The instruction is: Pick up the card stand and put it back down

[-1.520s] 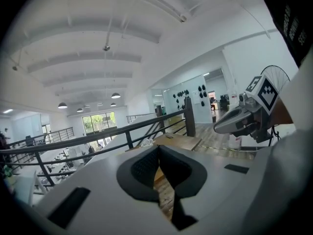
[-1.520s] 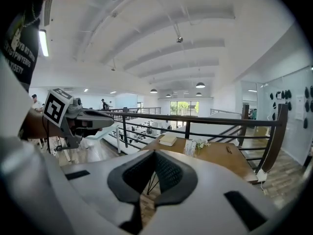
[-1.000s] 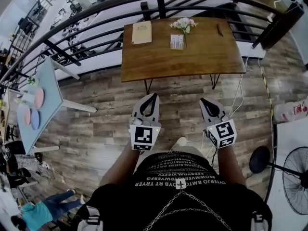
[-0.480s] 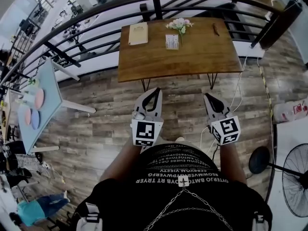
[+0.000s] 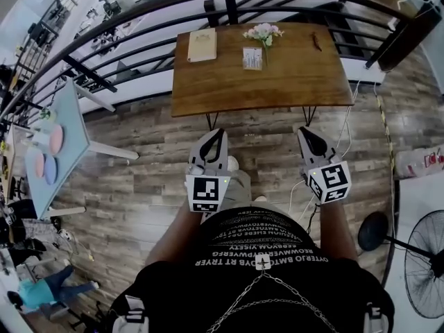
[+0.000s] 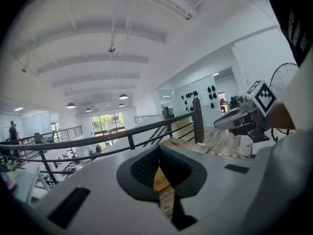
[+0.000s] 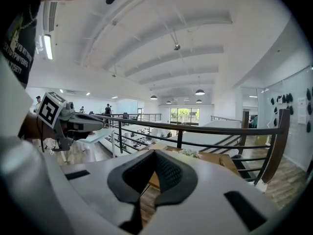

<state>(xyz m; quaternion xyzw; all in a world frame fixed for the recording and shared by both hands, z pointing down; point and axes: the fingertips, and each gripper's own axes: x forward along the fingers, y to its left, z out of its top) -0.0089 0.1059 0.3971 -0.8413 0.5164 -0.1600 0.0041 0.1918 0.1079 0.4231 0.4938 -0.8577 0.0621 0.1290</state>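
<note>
The card stand [image 5: 252, 58] is a small upright card on the far middle of the wooden table [image 5: 291, 82], right beside a little bunch of flowers [image 5: 262, 33]. Both grippers hang over the plank floor, well short of the table's near edge. My left gripper [image 5: 219, 133] is shut and holds nothing; the left gripper view shows its tips [image 6: 159, 150] meeting. My right gripper [image 5: 303, 130] is also shut and empty, its tips [image 7: 155, 153] closed in the right gripper view. Both point toward the table.
A tan notepad [image 5: 202, 45] lies on the table's far left and a small dark object [image 5: 317, 41] on its far right. A curved black railing [image 5: 139, 19] runs behind the table. A standing fan [image 5: 423, 255] and a light blue table [image 5: 66, 137] flank the floor.
The person has taken a step toward the table; a shoe and leg now show beside the left gripper. The right gripper has drifted slightly right. Both jaws stayed shut.
</note>
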